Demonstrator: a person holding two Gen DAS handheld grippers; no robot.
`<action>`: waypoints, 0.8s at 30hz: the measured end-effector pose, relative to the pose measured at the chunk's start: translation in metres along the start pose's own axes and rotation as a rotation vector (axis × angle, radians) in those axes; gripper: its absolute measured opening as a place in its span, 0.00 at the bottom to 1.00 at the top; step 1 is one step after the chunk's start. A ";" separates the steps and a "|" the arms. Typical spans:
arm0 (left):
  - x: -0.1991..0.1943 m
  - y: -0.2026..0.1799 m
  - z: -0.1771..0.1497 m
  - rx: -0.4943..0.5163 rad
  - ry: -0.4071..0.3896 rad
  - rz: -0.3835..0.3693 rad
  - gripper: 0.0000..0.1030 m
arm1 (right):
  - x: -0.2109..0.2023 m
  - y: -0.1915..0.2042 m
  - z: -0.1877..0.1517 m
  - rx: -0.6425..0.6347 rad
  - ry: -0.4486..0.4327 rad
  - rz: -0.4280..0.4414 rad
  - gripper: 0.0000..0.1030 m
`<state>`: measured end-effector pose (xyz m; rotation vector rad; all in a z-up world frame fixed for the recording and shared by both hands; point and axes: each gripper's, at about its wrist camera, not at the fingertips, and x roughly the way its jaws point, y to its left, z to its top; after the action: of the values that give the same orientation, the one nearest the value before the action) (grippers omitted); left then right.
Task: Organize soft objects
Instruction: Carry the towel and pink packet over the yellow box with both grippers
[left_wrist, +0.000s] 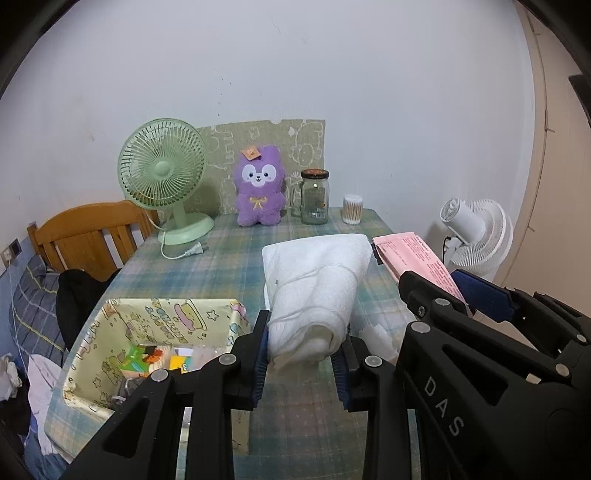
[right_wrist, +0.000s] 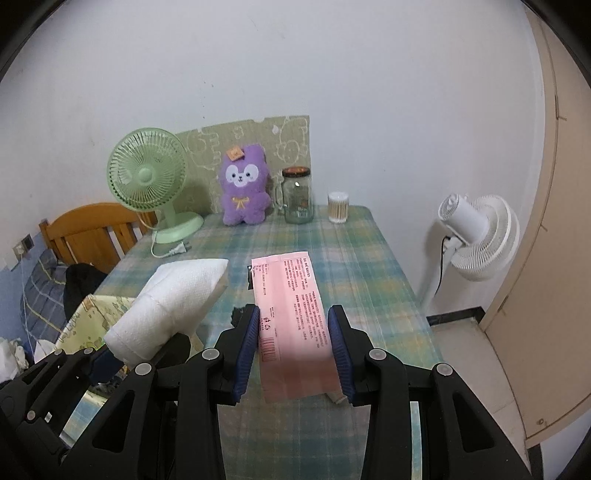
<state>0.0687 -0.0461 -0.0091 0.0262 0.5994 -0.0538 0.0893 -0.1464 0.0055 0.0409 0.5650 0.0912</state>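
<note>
My left gripper (left_wrist: 301, 363) is shut on a white soft tissue pack (left_wrist: 317, 284) and holds it above the plaid table; the pack also shows in the right wrist view (right_wrist: 173, 299). My right gripper (right_wrist: 293, 349) is shut on a pink flat packet (right_wrist: 291, 310), held above the table; the packet also shows in the left wrist view (left_wrist: 413, 258). A purple plush rabbit (left_wrist: 260, 188) sits upright at the table's back. An open yellow patterned box (left_wrist: 155, 347) stands at the left front, left of my left gripper, holding small items.
A green desk fan (left_wrist: 164, 177) stands back left with its plug (left_wrist: 194, 251) on the tablecloth. A glass jar (left_wrist: 314, 197) and a cotton swab tub (left_wrist: 352, 209) stand at the back right. A white floor fan (right_wrist: 476, 236) is beyond the table's right edge. A wooden chair (left_wrist: 88, 236) is at left.
</note>
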 end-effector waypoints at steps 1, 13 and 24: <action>-0.001 0.002 0.002 0.000 -0.001 -0.001 0.29 | -0.001 0.001 0.002 -0.001 -0.001 0.003 0.40; -0.011 0.025 0.010 -0.016 -0.022 -0.009 0.29 | -0.009 0.027 0.013 -0.014 -0.027 0.008 0.40; -0.008 0.060 0.010 -0.021 -0.018 0.009 0.29 | 0.001 0.065 0.016 -0.034 -0.022 0.048 0.40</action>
<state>0.0709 0.0134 0.0041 0.0080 0.5820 -0.0387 0.0934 -0.0820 0.0226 0.0229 0.5400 0.1470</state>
